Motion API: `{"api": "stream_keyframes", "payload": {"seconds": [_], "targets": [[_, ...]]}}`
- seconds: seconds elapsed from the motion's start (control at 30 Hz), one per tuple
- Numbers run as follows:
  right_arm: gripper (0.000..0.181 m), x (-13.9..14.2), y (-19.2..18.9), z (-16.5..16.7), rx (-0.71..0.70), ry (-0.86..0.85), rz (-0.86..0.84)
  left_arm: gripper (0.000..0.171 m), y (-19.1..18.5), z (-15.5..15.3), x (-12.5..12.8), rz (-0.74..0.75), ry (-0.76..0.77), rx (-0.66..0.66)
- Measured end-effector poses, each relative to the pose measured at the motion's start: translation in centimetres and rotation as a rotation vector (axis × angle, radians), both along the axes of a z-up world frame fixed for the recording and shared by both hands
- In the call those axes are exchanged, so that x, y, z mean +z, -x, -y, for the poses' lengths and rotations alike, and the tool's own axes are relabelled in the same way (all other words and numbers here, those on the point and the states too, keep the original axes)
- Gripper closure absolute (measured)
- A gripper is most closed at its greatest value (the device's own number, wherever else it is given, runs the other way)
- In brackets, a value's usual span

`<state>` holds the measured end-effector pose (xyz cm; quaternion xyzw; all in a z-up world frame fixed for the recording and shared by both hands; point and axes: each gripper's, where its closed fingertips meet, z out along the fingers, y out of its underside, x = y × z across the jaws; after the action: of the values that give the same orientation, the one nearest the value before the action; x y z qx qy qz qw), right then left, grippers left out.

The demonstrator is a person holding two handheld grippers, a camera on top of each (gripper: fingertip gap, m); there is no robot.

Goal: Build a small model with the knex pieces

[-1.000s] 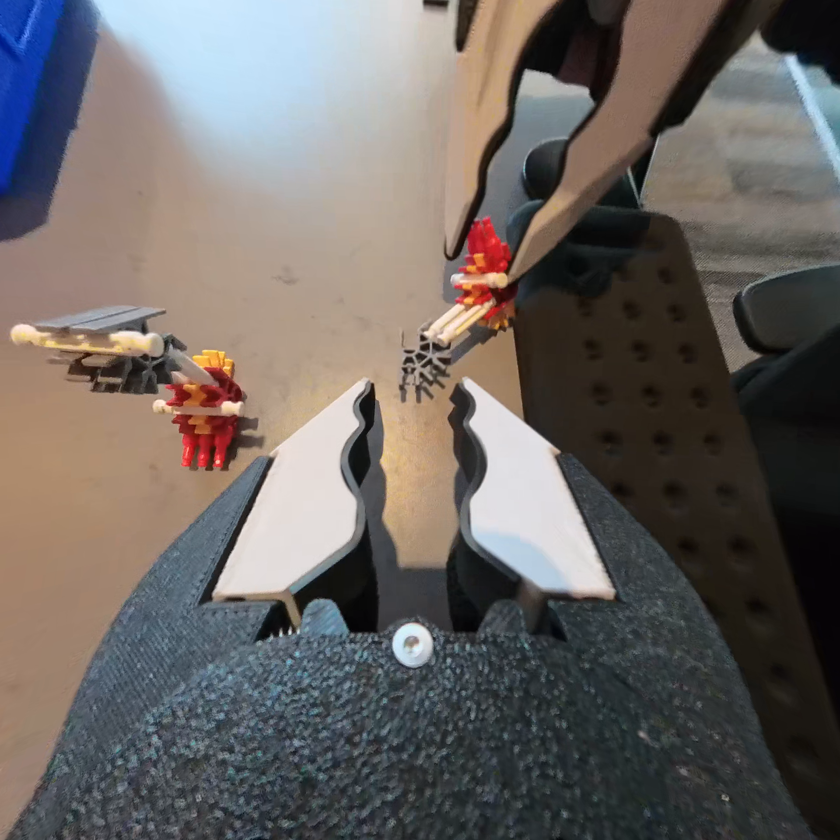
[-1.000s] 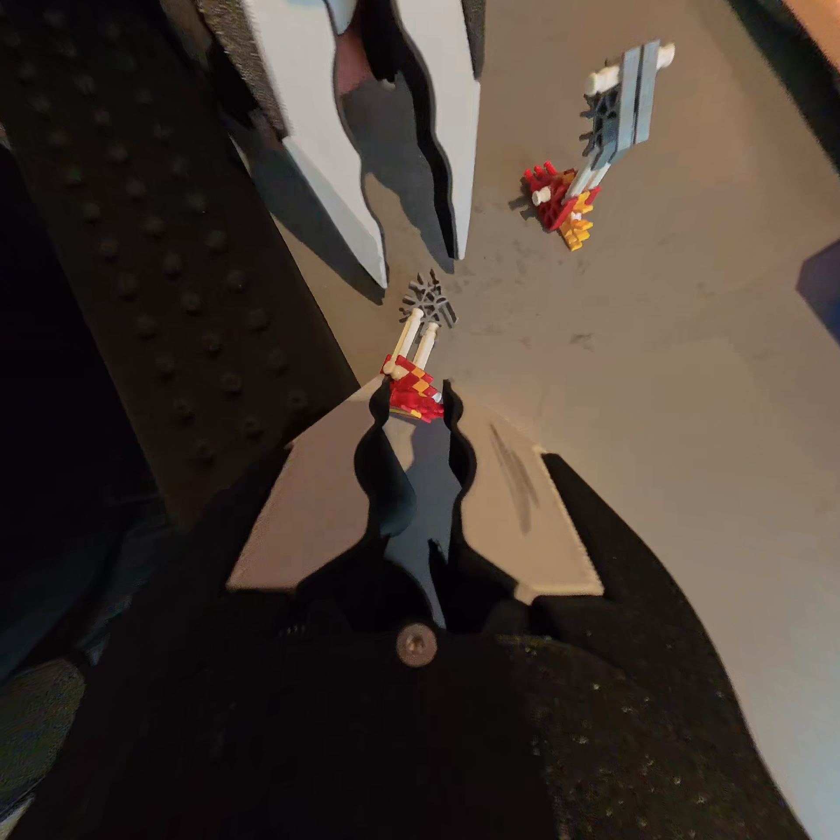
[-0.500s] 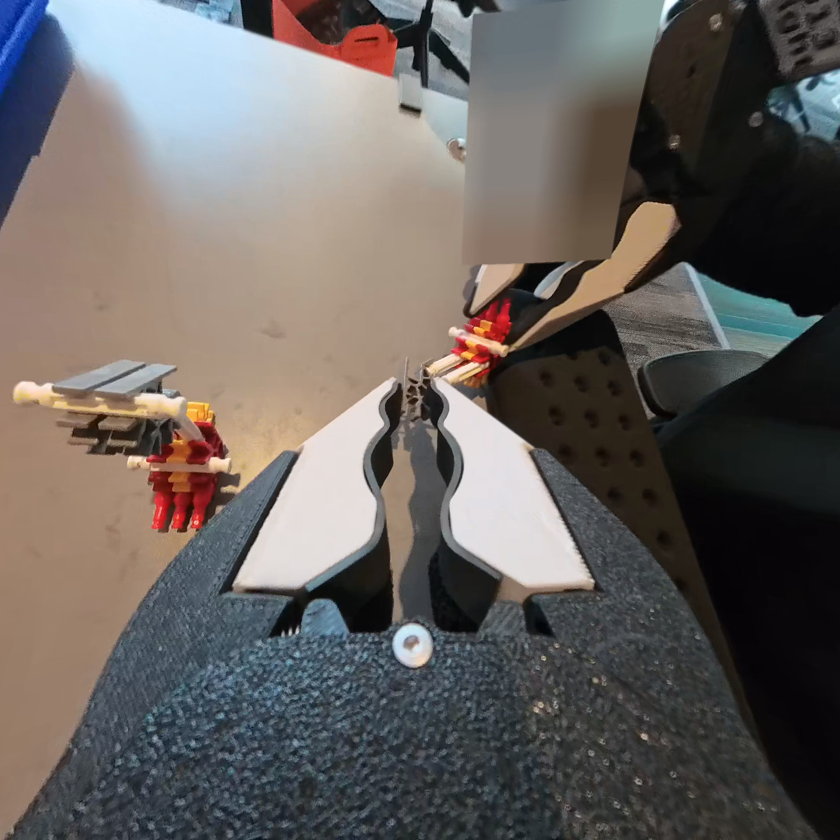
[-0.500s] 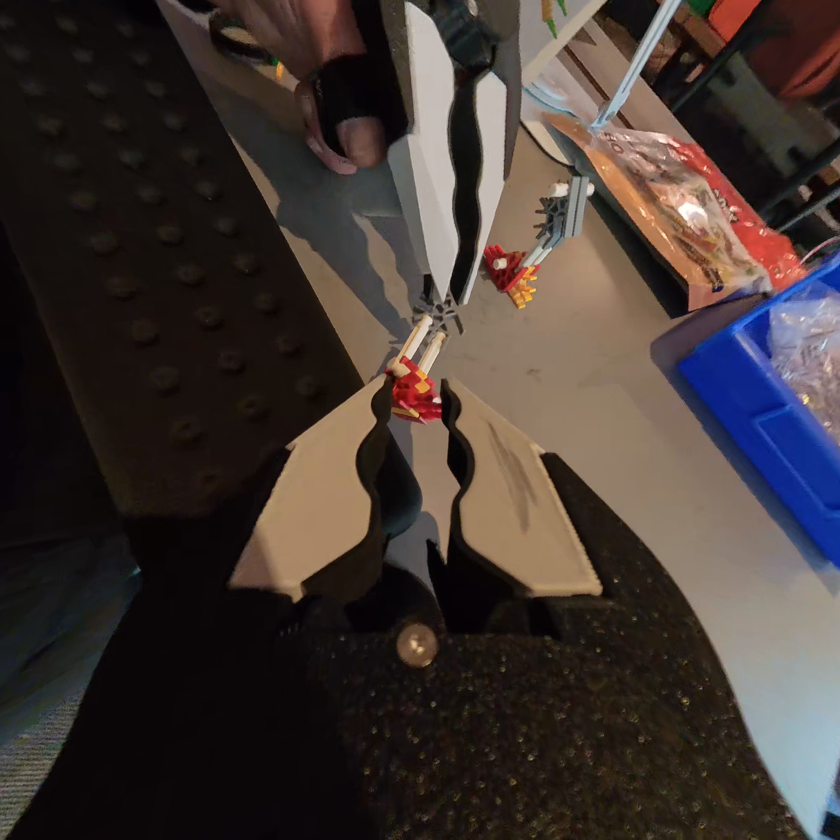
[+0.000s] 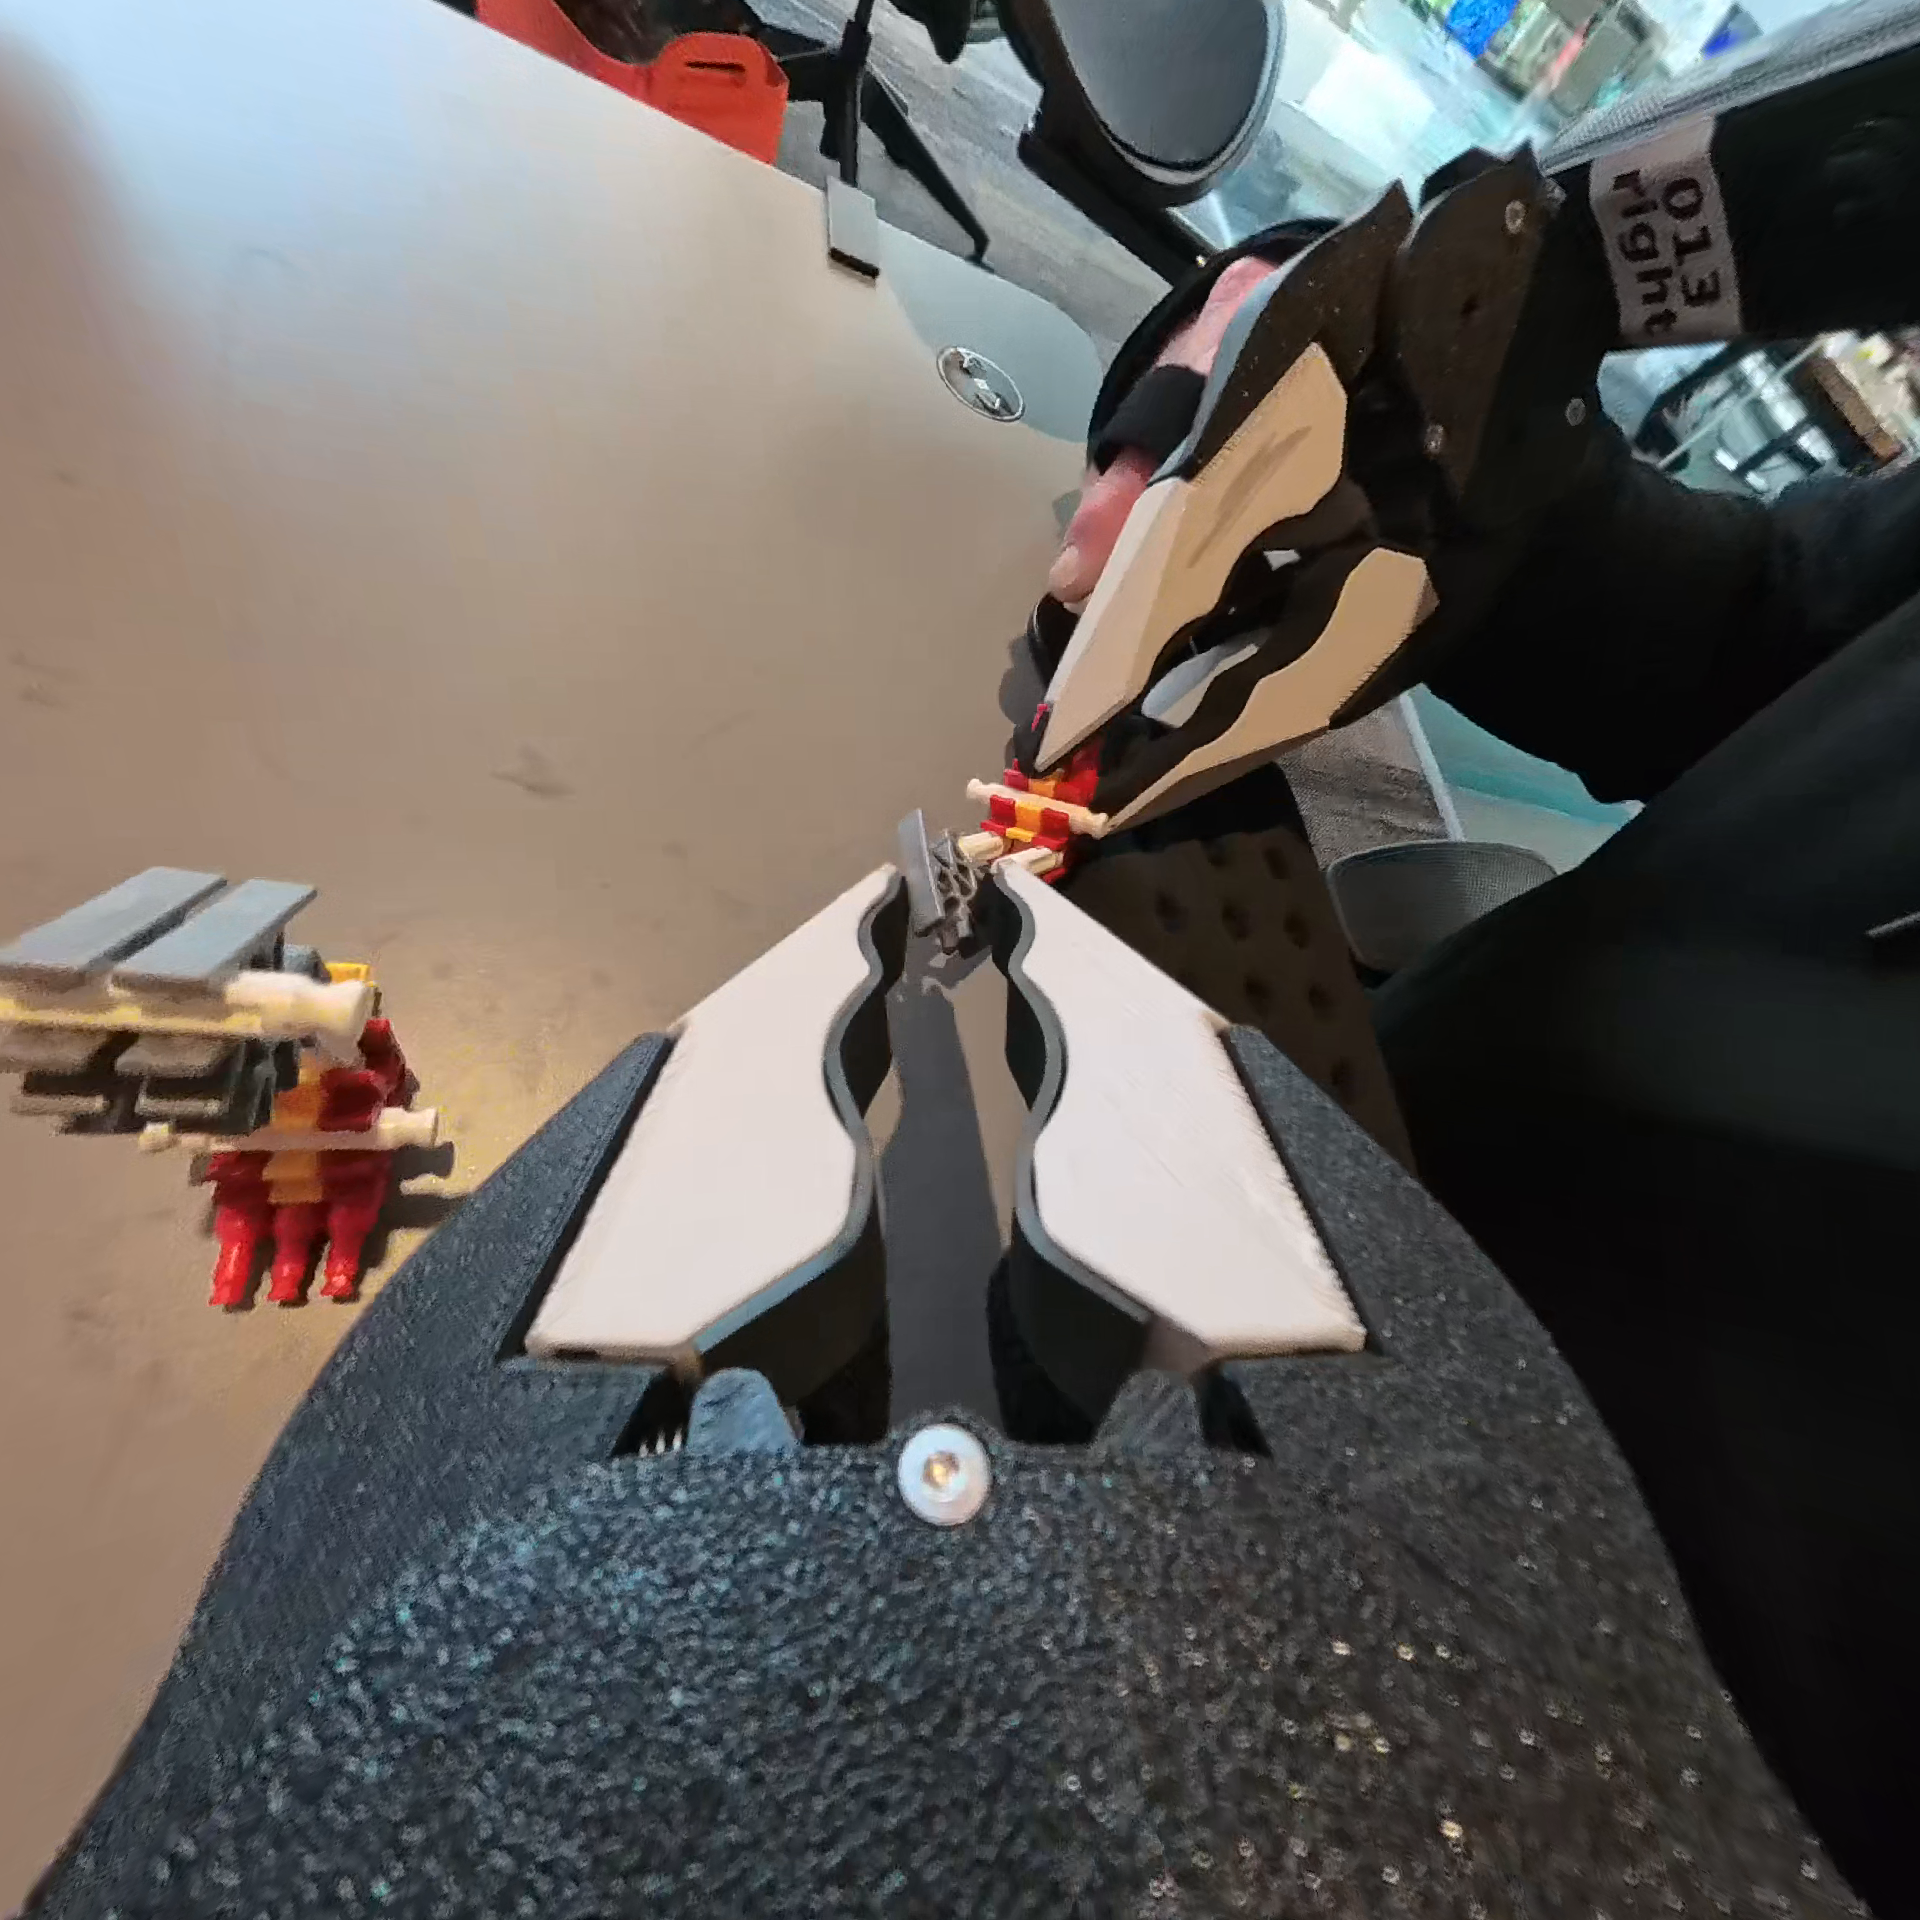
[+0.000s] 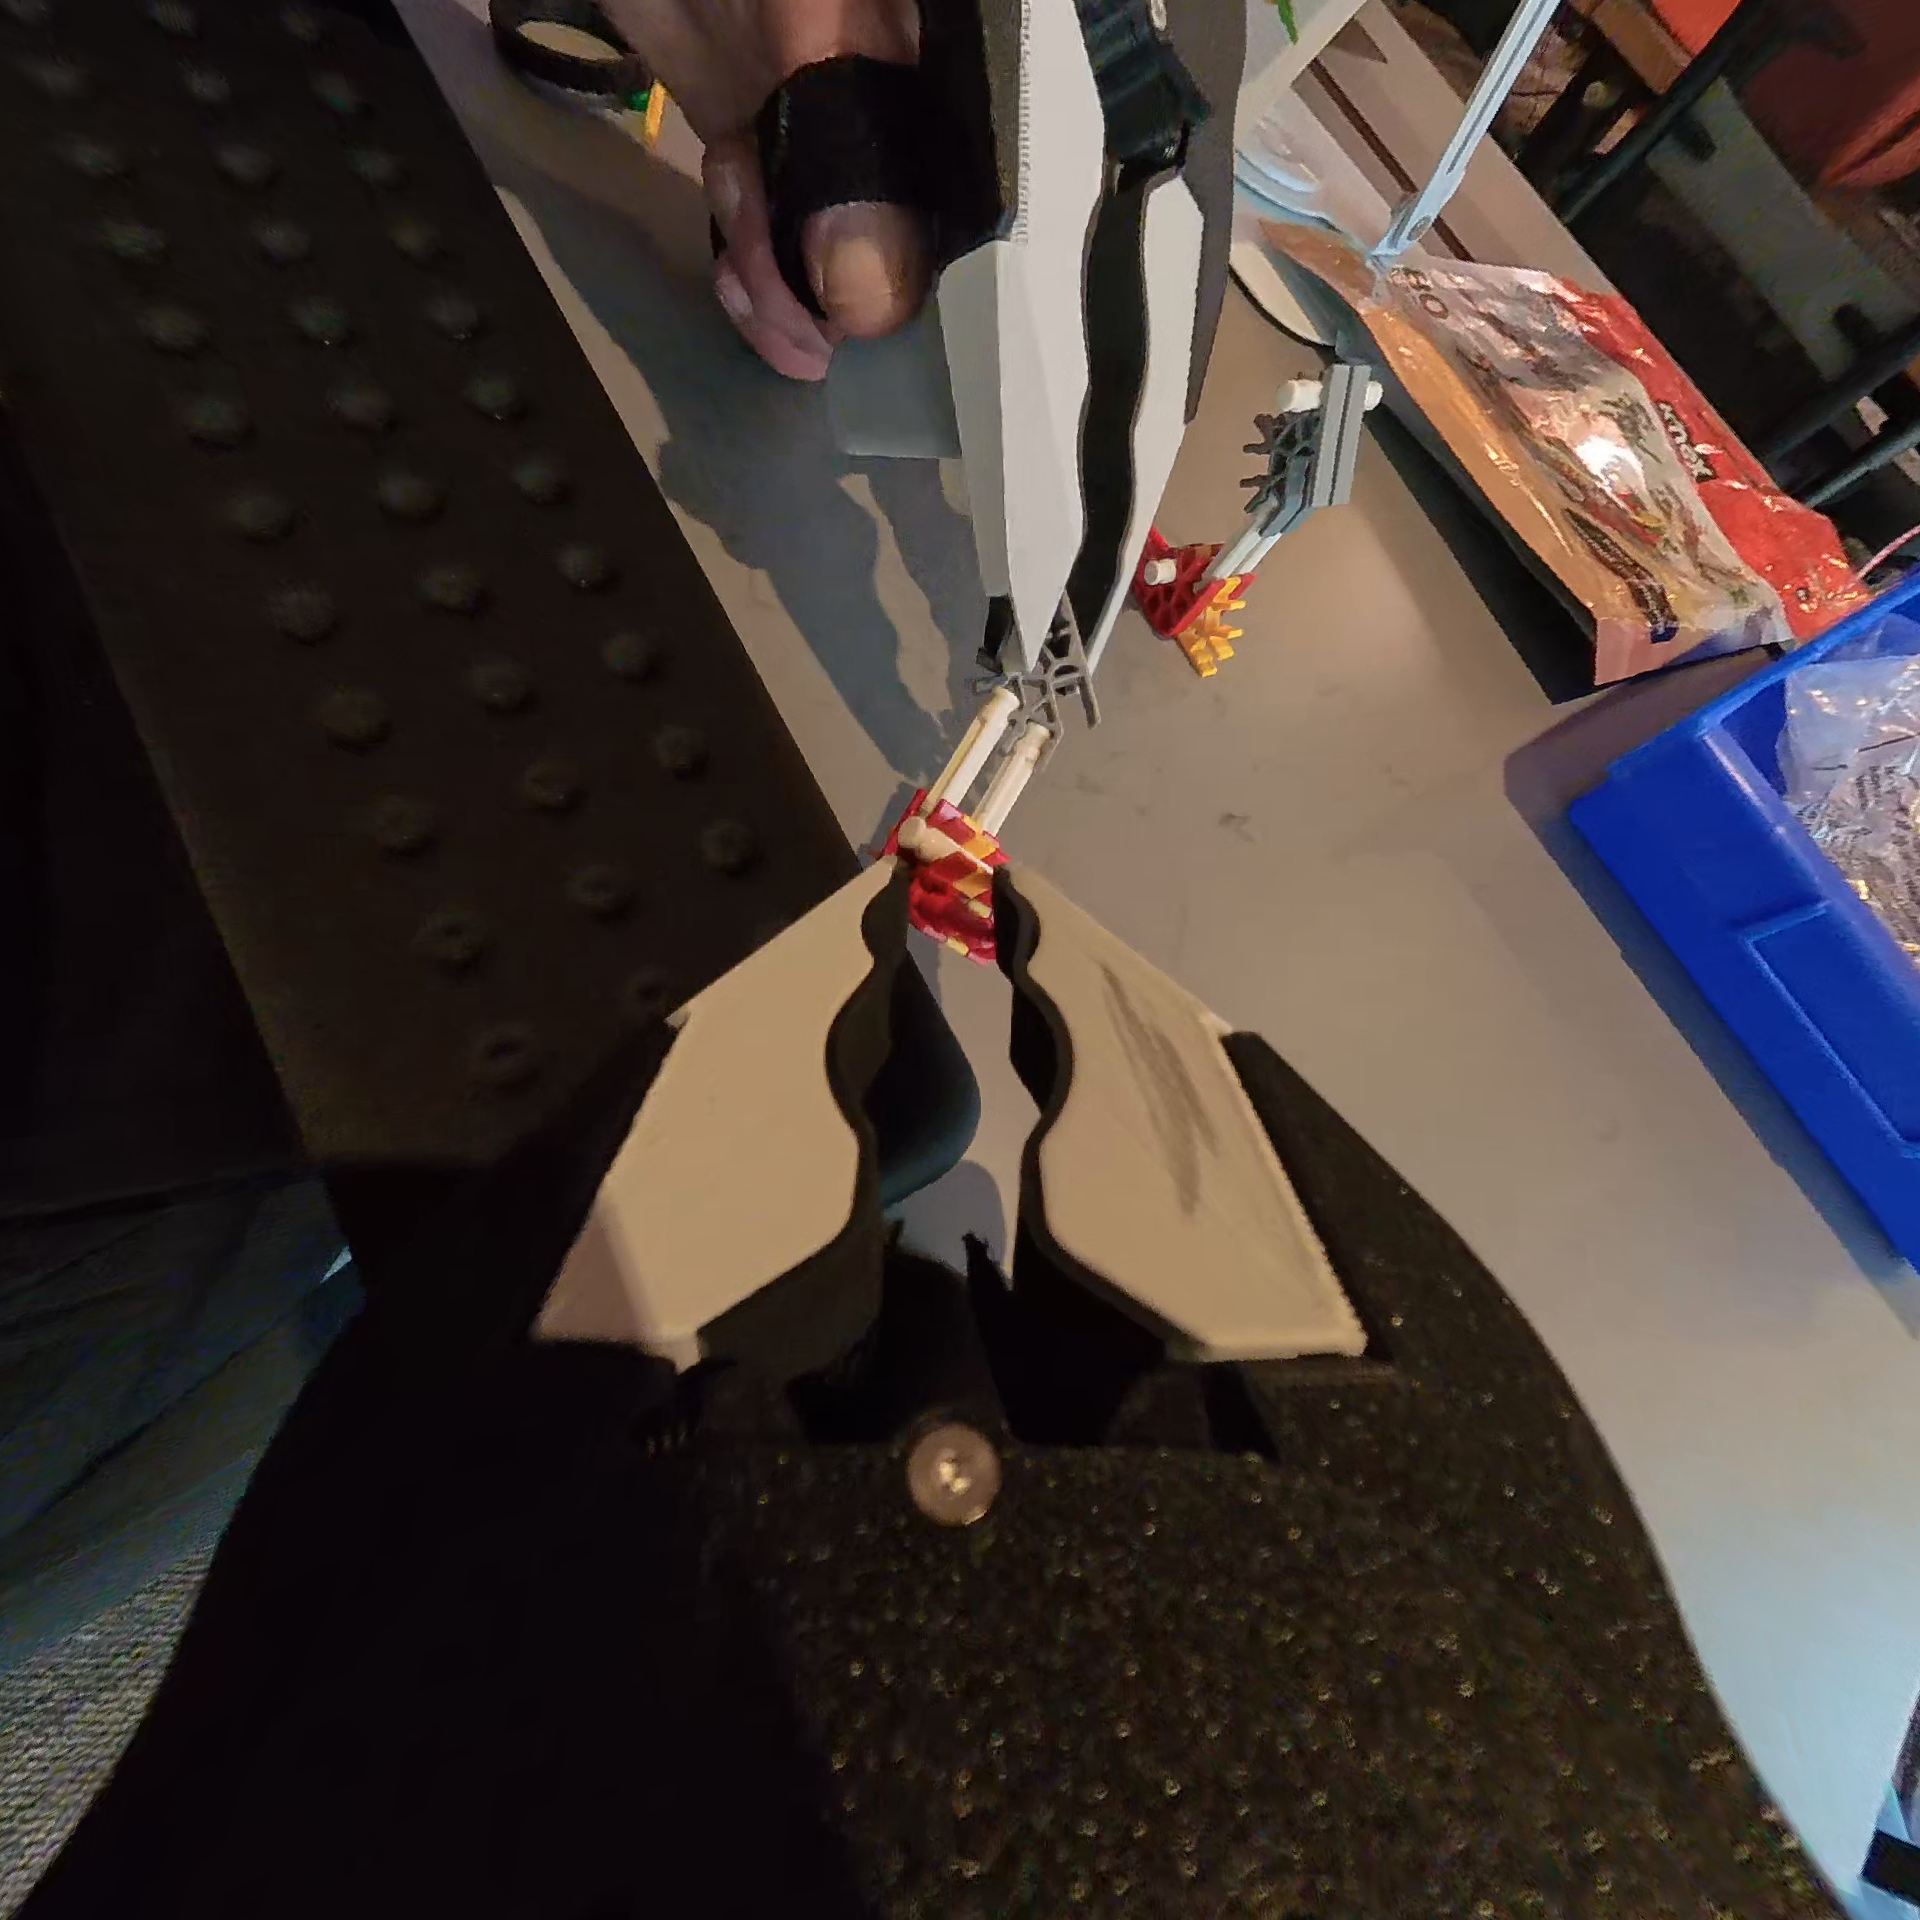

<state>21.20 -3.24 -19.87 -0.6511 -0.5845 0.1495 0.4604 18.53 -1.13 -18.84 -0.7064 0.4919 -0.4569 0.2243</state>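
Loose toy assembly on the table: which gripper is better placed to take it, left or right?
Left, probably. The loose assembly lies beside the left gripper; the right gripper is farther across. Both pairs of jaws are shut on the rod piece, so either must release first.

The toy piece (image 6: pixel 971 821) between the two grippers is showing red, orange and yellow blocks at one end, white rods in the middle and a grey spoked connector (image 5: pixel 943 883) at the other, and a second toy (image 5: pixel 229 1081) on the beige table (image 5: pixel 436 499) is wearing the same colours under grey slats. Both grippers are showing pale grey fingers (image 5: pixel 727 1122) edged in black on speckled black bodies, while a bright blue bin (image 6: pixel 1766 862) and a crinkled red and orange bag (image 6: pixel 1579 426) are sitting beside a black mat (image 6: pixel 395 623) patterned with round dimples.
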Motion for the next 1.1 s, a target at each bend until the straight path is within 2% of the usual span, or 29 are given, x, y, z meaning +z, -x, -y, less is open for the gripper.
{"api": "stream_keyframes", "payload": {"seconds": [0.23, 0.47, 0.7, 0.8, 0.83, 1.0, 1.1], "targets": [[0.165, -0.1, 0.0, -1.0, -0.020, 0.083, 0.005, 0.161, 0.6, -0.1, 0.8, -0.019, -0.162, 0.019], [0.167, -0.1, 3.2, -3.8, -0.005, -0.002, 0.086, 0.165, 3.6, -1.5, 1.6, -0.162, -0.348, 0.124], [0.180, -1.4, 5.0, -4.7, 0.054, 0.158, 0.050, 0.164, 4.5, -1.4, 1.7, -0.289, -0.507, 0.080], [0.177, -1.5, 5.1, -4.5, 0.073, 0.225, 0.036, 0.165, 4.4, -2.1, 1.8, -0.299, -0.506, 0.070], [0.158, -1.5, 5.0, -4.4, 0.065, 0.256, 0.038, 0.165, 4.4, -2.5, 1.8, -0.299, -0.504, 0.075], [0.149, -1.4, 4.9, -4.9, 0.000, 0.231, 0.060, 0.165, 4.1, -3.0, 1.9, -0.258, -0.405, 0.107], [0.141, -2.4, 5.6, -5.3, -0.024, 0.227, 0.110, 0.165, 3.7, -3.3, 1.9, -0.238, -0.358, 0.130]]}}
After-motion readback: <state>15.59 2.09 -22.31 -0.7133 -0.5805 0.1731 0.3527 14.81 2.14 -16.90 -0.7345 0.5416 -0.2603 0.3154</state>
